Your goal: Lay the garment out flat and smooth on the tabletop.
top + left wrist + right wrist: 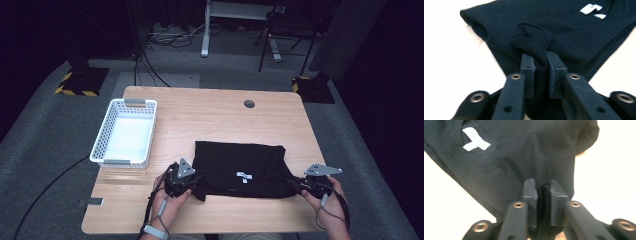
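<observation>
A black shirt (239, 170) lies folded on the near half of the surface (210, 112), with a small white tag (244, 176) on top. The person has a pair of tongs in each hand. The left tongs (192, 181) are clenched on a bunch of cloth at the shirt's near left corner. In the left gripper view you can see the cloth (534, 45) puffing up between the two black jaws. The right tongs (299, 184) are clenched on the near right corner, and in the right gripper view a thin fold of shirt (543, 191) is pinched between the jaws.

I think the step now is to lift or fold the shirt by these two corners. To do it well, both hands should go up together and at the same speed, so the shirt stays flat and does not twist. The grip should stay tight, because the cloth is soft and could slip out. The left side holds a thick bunch and the right side only a thin bit, so the right side may slip first. Moving slowly should keep the folded layers from falling open.

The surface is pale wood with a small round hole (249, 104) near the far edge. A white basket (125, 132) sits at the left, apart from the shirt. The floor (40, 130) is grey carpet. Cables (150, 55) and a chair (290, 30) stand in the dark at the back.
</observation>
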`<state>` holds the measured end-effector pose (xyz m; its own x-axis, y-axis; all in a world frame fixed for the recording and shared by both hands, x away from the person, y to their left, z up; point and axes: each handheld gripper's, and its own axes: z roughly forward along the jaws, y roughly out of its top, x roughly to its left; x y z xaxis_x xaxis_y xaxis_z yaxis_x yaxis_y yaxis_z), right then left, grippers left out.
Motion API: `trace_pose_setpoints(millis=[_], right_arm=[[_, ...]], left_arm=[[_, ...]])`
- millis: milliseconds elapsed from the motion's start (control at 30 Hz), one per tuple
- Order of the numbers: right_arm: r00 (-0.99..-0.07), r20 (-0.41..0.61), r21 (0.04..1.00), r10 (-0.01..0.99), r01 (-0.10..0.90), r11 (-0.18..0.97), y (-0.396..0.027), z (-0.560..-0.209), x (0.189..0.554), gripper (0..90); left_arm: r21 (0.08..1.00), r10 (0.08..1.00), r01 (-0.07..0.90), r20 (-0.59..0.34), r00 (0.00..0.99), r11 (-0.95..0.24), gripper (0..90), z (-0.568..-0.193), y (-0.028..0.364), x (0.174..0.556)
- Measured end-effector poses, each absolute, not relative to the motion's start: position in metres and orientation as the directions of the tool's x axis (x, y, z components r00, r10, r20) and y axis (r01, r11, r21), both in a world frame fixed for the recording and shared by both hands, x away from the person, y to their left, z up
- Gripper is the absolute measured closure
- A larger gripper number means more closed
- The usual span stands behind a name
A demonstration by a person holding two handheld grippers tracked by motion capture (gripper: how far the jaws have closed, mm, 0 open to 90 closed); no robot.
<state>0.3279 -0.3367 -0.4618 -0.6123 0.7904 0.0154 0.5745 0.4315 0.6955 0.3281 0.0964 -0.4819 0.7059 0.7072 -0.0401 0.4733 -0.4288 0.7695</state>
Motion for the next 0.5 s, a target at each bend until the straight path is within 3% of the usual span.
trace_pose_setpoints(millis=[500], right_arm=[[-0.632, -0.024, 0.759, 0.775, 0.493, 0.425, -0.344, -0.421, 0.287, 83.7]], left_arm=[[0.808, 0.639, 0.333, 0.069, 0.767, -0.487, 79.6, -0.439, 0.081, 0.28]])
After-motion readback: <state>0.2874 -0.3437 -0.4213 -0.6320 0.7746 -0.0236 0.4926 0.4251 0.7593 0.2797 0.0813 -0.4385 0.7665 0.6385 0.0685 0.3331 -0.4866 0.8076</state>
